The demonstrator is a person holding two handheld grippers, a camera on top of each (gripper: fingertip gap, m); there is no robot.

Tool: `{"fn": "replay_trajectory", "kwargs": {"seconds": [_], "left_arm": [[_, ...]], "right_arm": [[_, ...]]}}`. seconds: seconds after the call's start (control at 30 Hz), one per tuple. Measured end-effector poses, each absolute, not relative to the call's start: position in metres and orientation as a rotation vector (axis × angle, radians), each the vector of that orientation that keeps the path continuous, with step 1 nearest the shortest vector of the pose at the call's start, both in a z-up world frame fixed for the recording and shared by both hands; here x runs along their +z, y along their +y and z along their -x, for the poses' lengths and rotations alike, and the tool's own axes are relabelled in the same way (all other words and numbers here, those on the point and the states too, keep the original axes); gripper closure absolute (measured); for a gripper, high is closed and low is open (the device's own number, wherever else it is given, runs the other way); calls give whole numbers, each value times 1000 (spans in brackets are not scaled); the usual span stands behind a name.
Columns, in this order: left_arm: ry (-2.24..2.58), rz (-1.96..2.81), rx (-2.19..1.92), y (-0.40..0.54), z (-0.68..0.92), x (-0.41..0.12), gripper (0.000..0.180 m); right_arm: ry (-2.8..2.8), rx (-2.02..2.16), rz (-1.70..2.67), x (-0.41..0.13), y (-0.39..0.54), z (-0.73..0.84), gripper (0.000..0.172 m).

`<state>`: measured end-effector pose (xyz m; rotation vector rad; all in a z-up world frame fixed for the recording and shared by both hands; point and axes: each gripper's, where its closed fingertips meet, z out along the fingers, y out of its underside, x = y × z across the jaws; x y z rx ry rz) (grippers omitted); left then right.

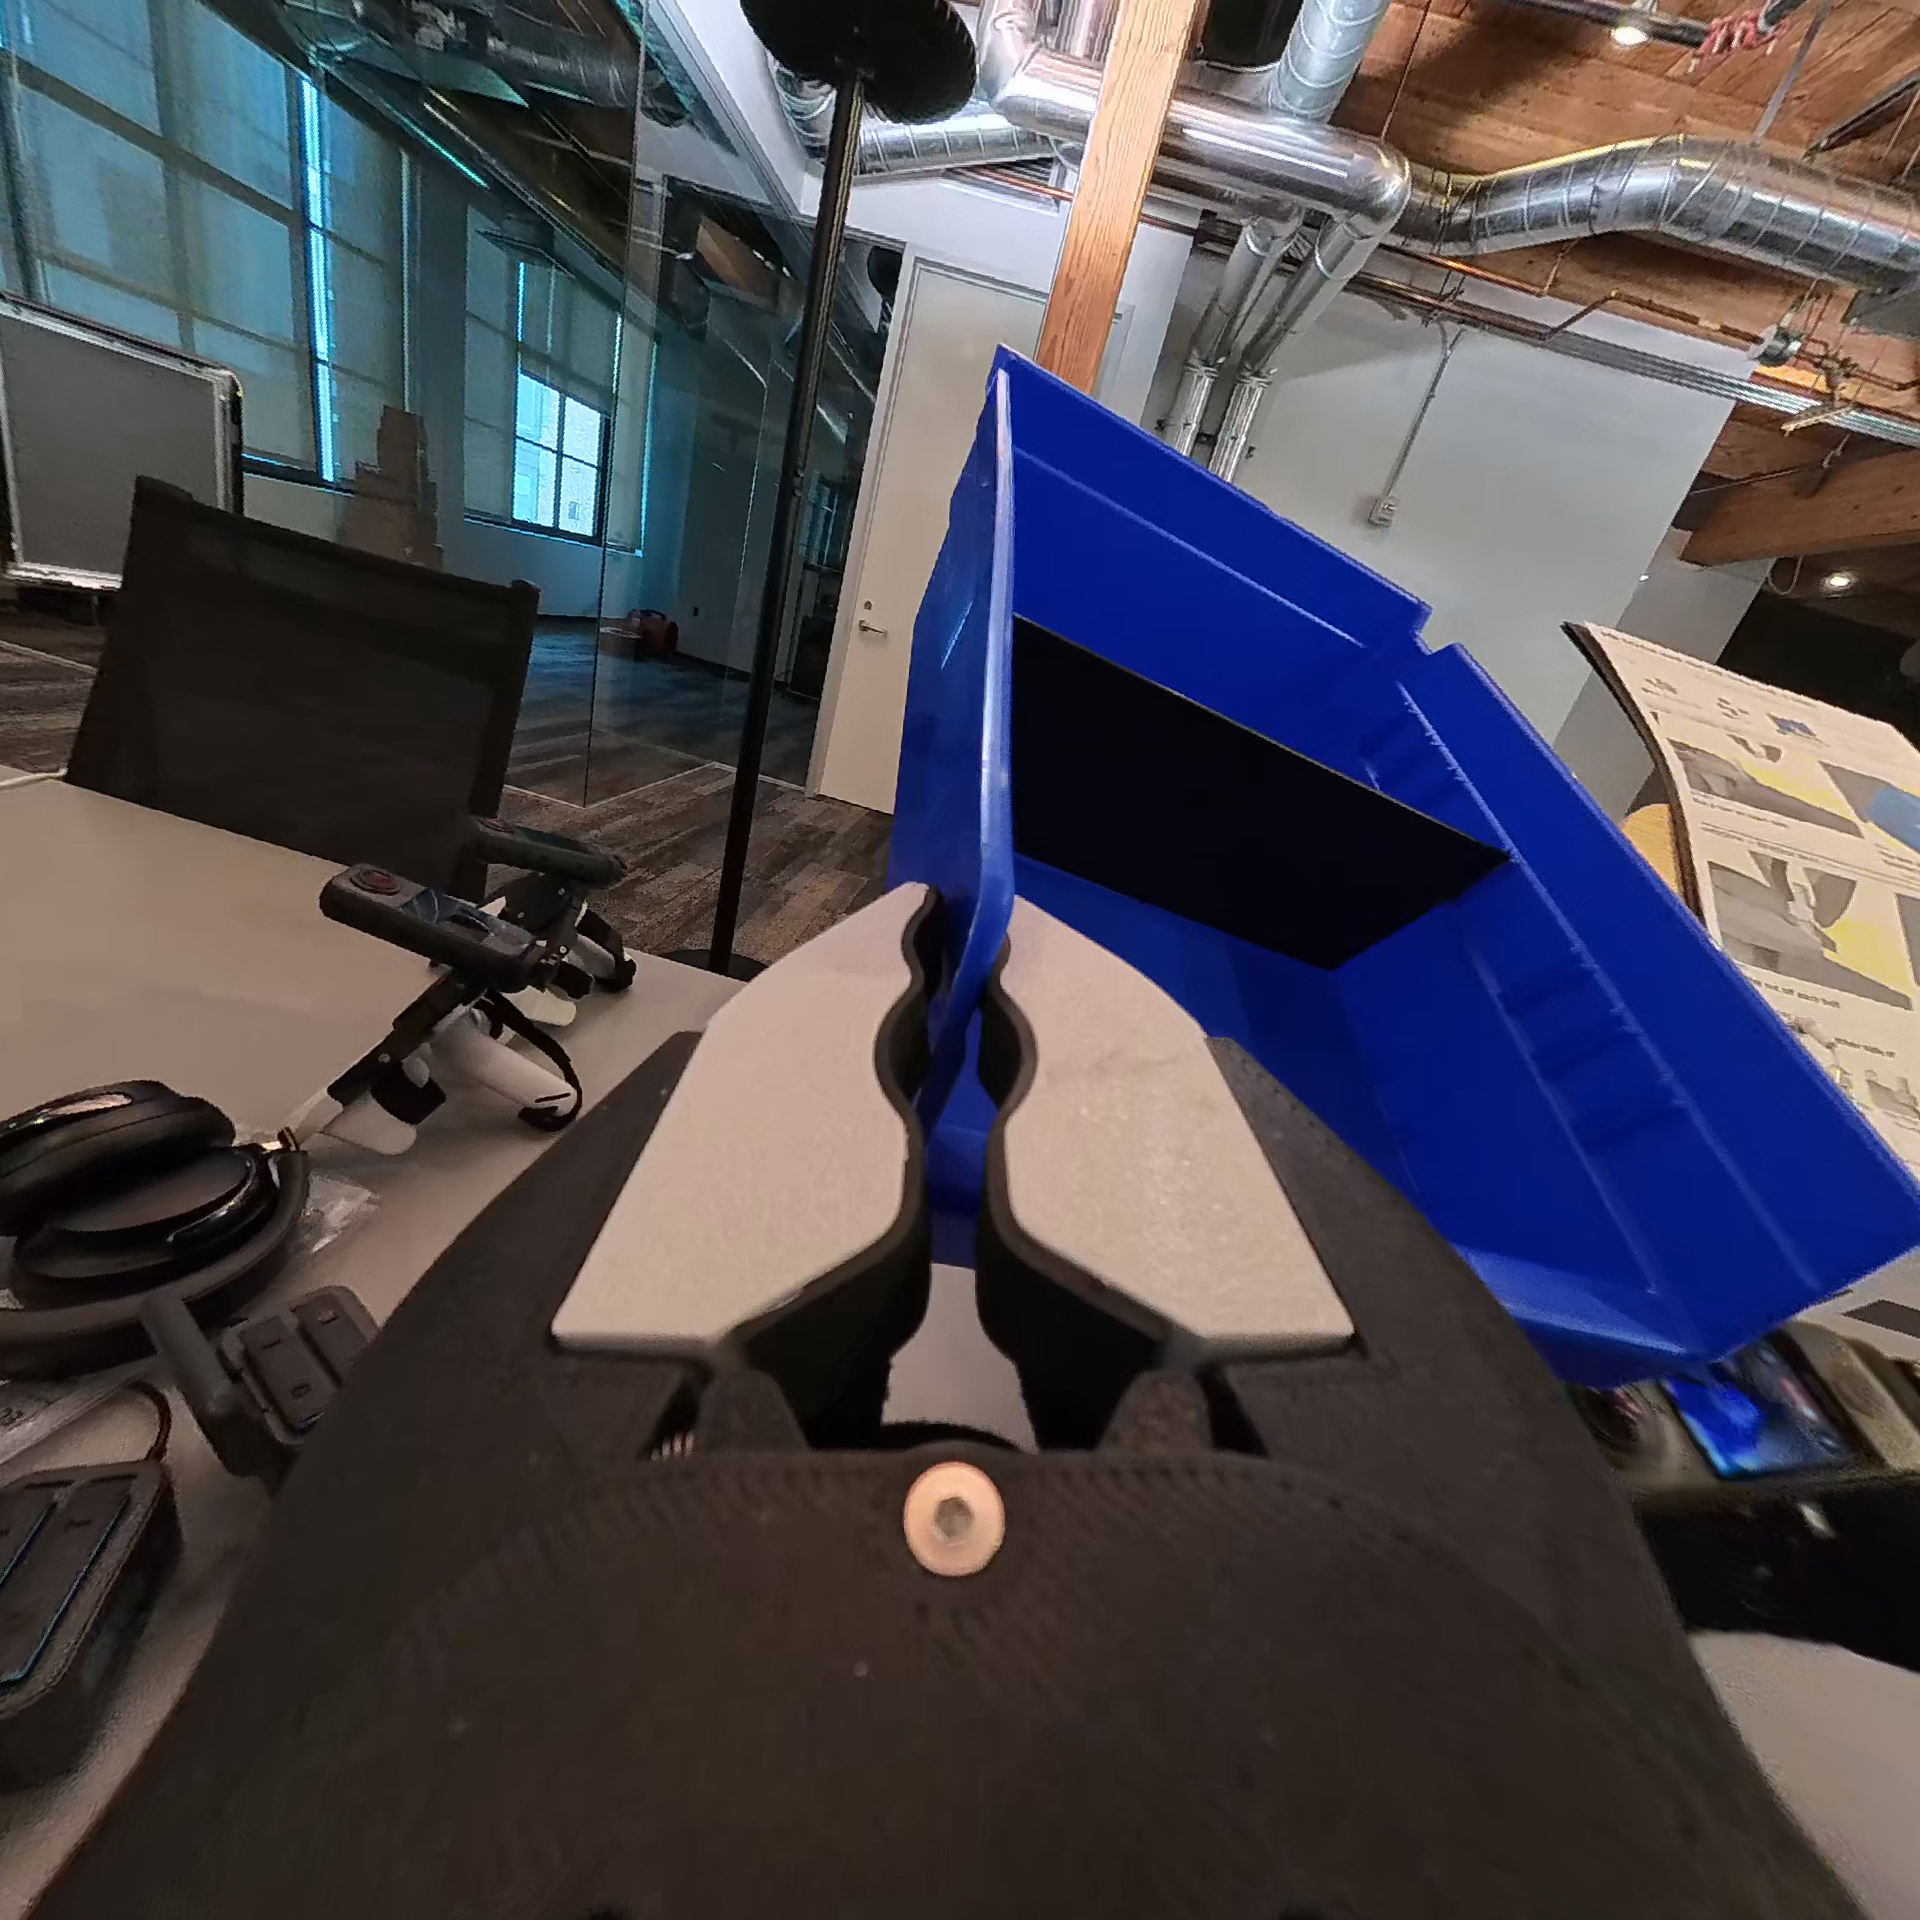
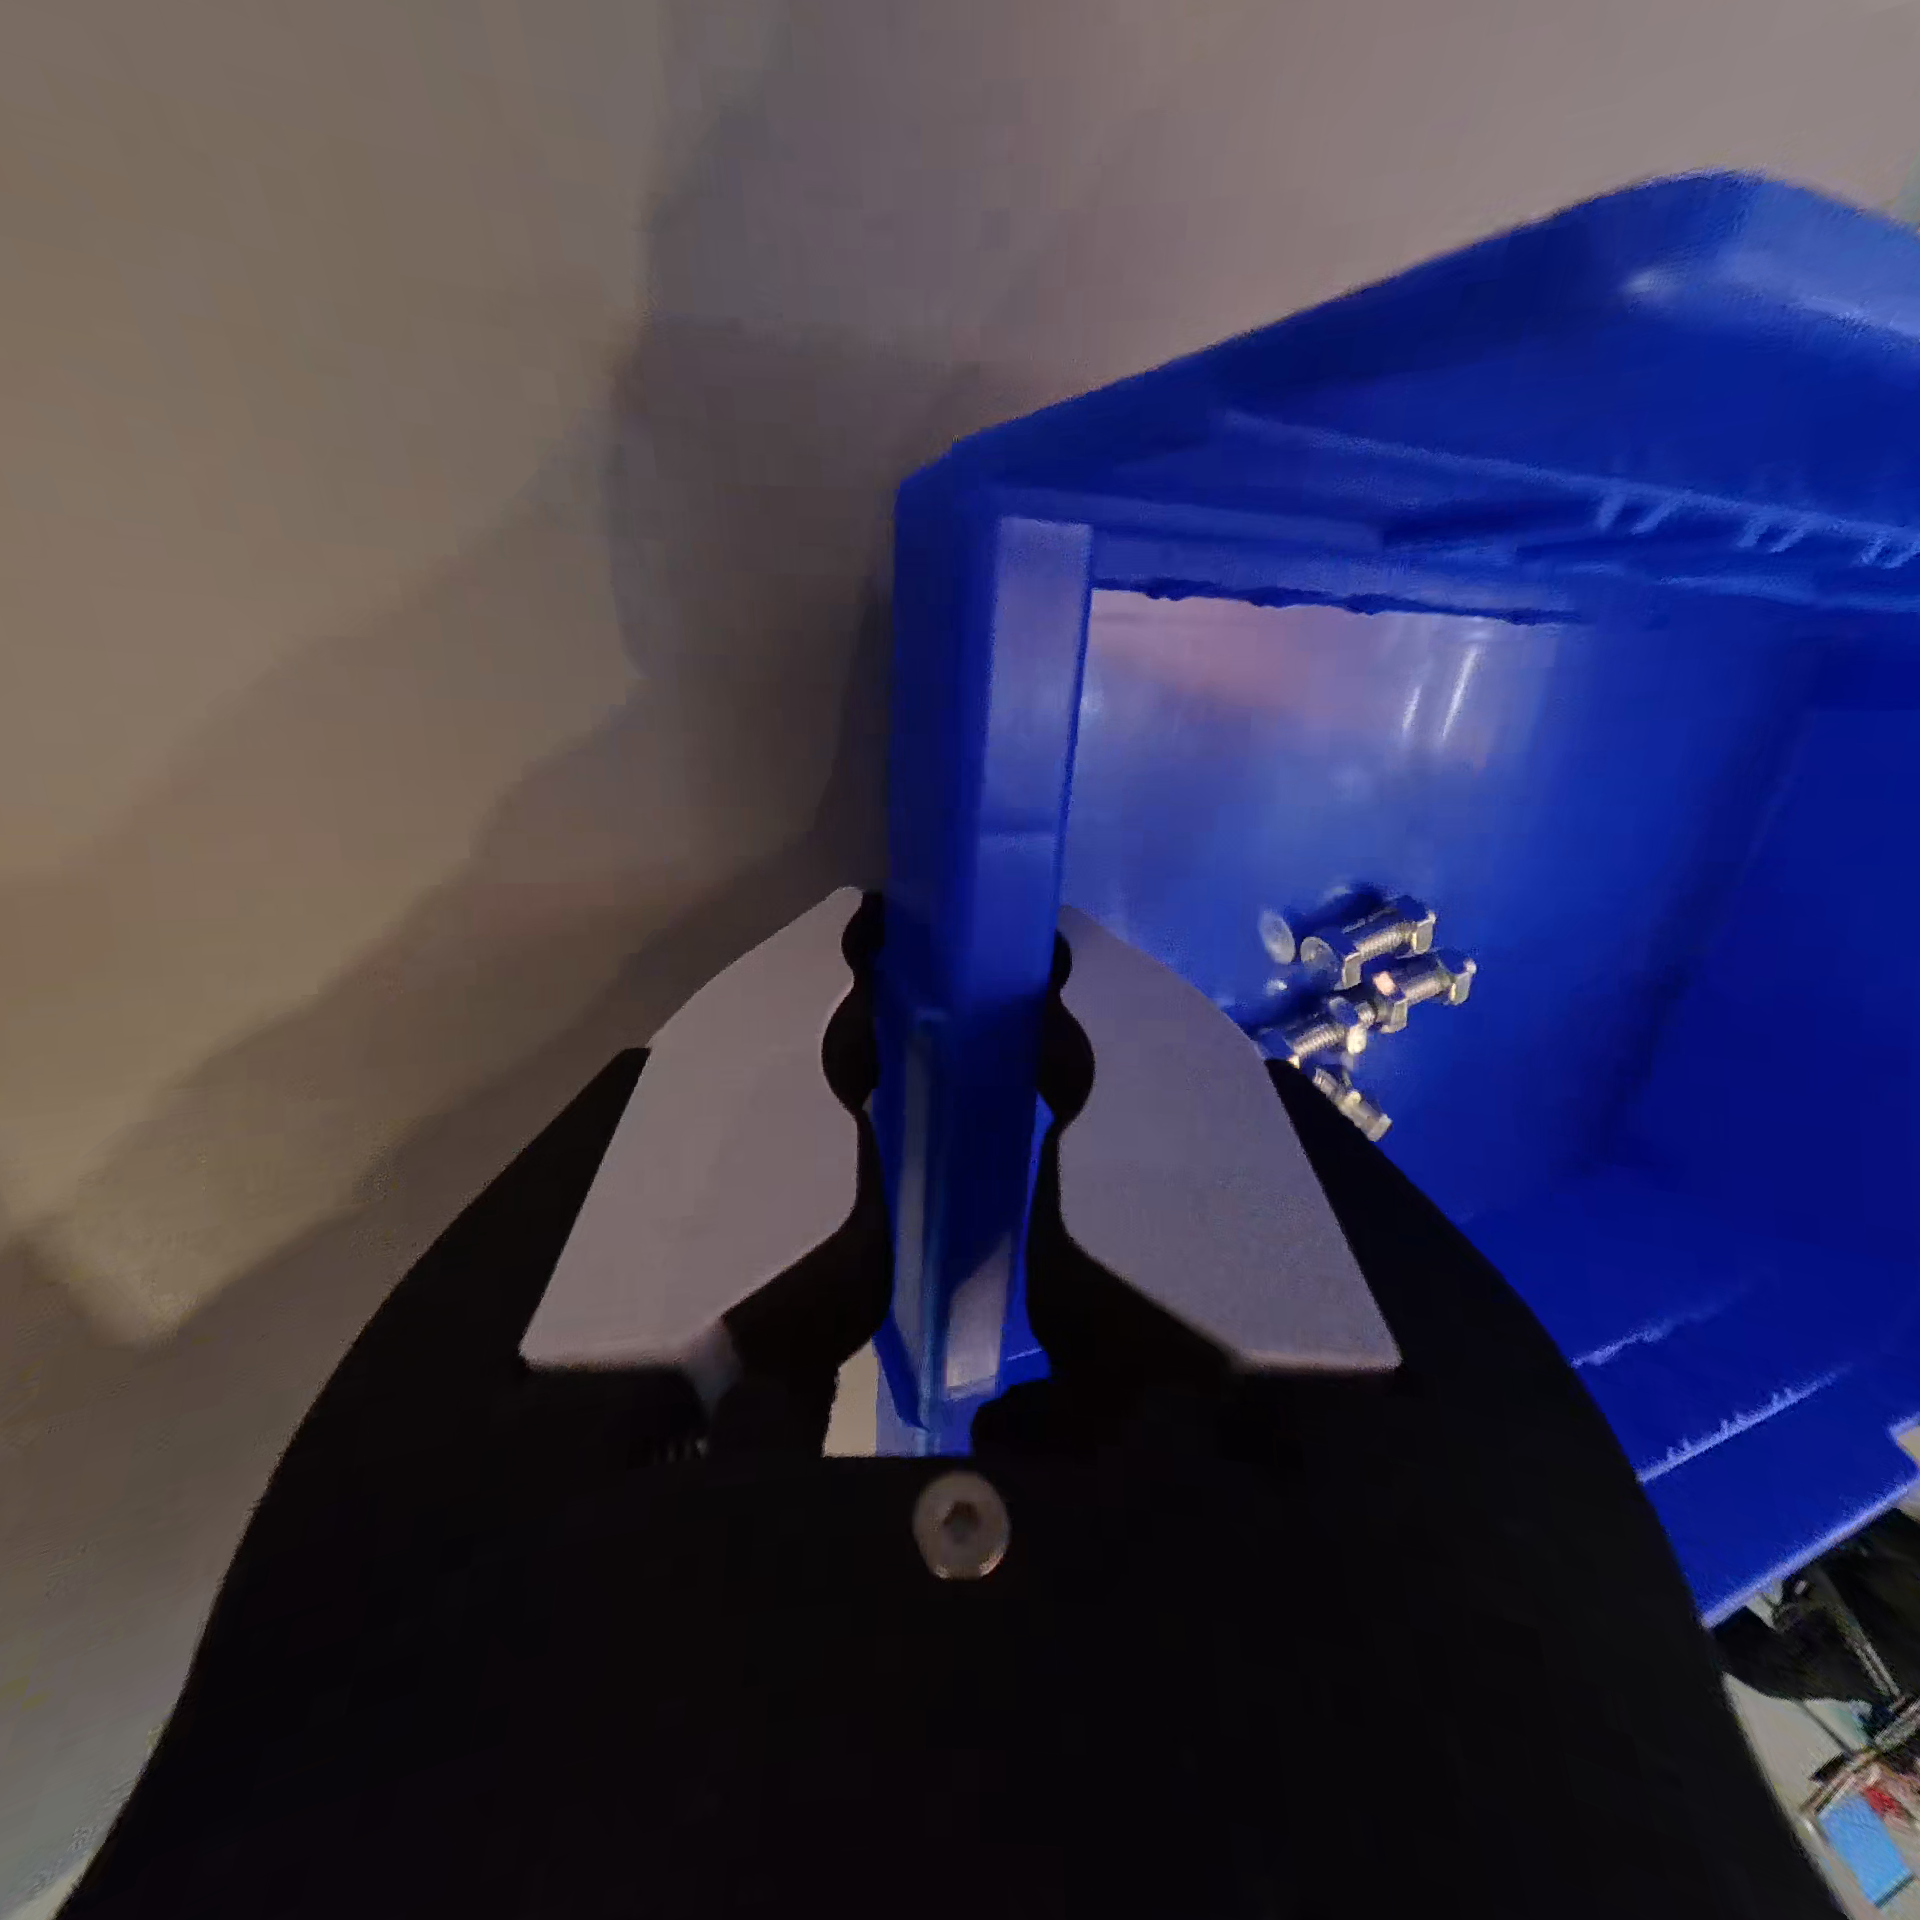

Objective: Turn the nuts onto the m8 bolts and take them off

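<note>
Both grippers are clamped on a blue bin: the left gripper point(image 1: 961, 935) pinches its thin side wall point(image 1: 987, 727), and the right gripper point(image 2: 961, 977) grips a thicker rim point(image 2: 1029, 727). The bolts with nuts point(image 2: 1371, 987) lie loose inside the tilted bin point(image 2: 1558, 831), to the right of the right gripper. They look small, hard, smooth and likely to roll, so each is probably best pinched across the nut's flats or the bolt head.

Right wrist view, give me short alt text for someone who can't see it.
A hand-held gripper clamps the thick rim of a tilted blue plastic bin, one finger on each side of the wall. A small cluster of silver bolts with nuts lies inside the bin, close to the inner finger; the background is a blurred pale surface.
</note>
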<state>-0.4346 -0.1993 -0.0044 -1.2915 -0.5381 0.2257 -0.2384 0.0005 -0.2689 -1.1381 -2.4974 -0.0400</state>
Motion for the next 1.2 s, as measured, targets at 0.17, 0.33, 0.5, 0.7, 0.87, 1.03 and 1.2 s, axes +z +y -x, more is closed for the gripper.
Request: {"fn": "replay_trajectory", "kwargs": {"seconds": [0.17,0.33,0.5,0.7,0.87,1.03,1.2], "left_arm": [[-550,1300,228,-200,442,-9,177],[-546,1322,233,-196,446,-10,176],[-524,1322,227,-192,445,-7,177],[-520,1318,217,-185,441,-8,177],[-514,1265,279,-189,433,6,176],[-476,1202,407,-195,411,37,176],[-375,1169,647,-185,356,73,177]], "right_arm": [[-2429,32,1263,-269,17,287,145],[-2381,65,1326,-269,32,323,144],[-2392,93,1302,-269,48,326,144],[-2401,63,1289,-269,57,327,144],[-2214,210,1231,-206,43,305,120],[-1745,909,1415,-88,31,255,122],[-1317,1532,1421,5,9,226,91]]}}
